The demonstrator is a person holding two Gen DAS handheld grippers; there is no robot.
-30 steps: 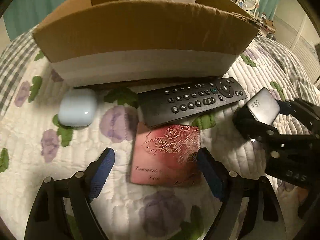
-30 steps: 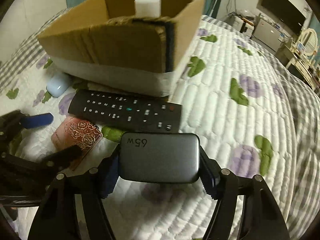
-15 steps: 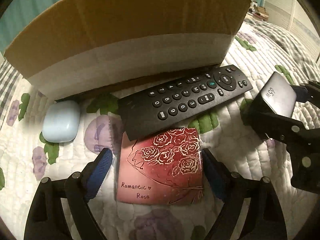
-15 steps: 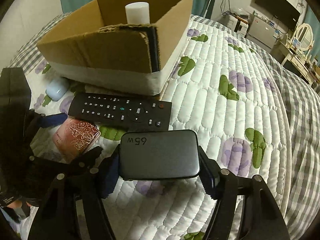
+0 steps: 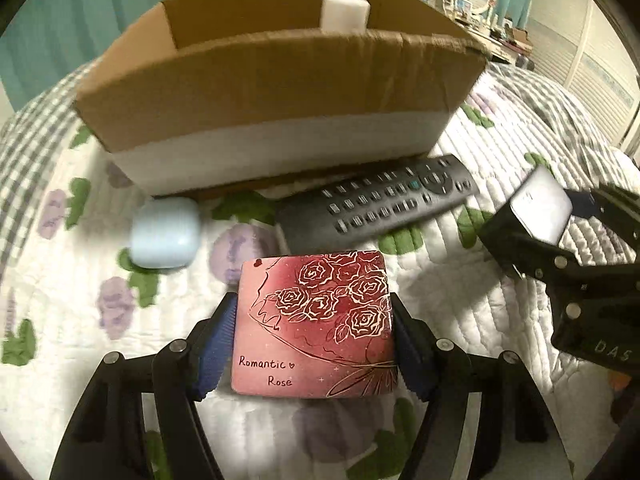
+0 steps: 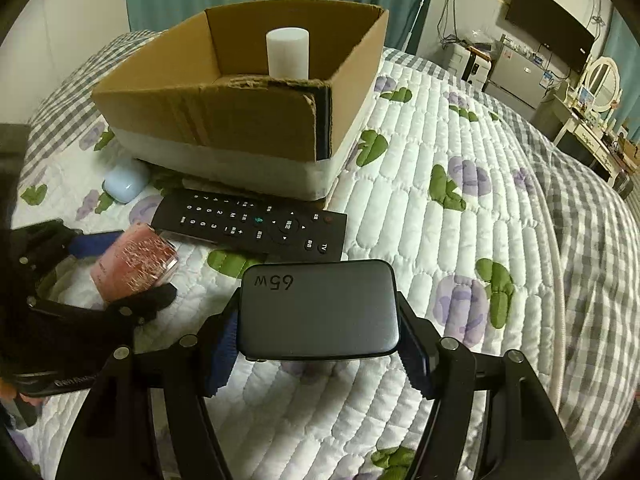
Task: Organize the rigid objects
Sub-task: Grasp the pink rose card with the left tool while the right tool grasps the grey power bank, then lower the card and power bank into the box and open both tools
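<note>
Rigid stuff first: the flat pink rose-printed box marked "Romantic Rose" (image 5: 314, 326) sits clamped in the left gripper (image 5: 313, 344), lifted off the quilted floral bed (image 6: 460, 240). The dark grey 65W charger block (image 6: 318, 310) is pinched in the right gripper (image 6: 320, 344), also held up off the bed.

Key relation imo: the open brown cardboard box (image 5: 280, 76) is straight ahead of both grippers, its long side facing them, w/ a white cylinder (image 6: 288, 53) already inside. Left gripper looks nearer to it.

Black TV remote (image 5: 376, 202) and pale blue earbud case (image 5: 165, 233) lie on the bed just in front of the cardboard box.

Vs 0.5 s ago: left gripper was open around the pink box flat on the bed; now it's shut and raised. Charger grip unchanged.
</note>
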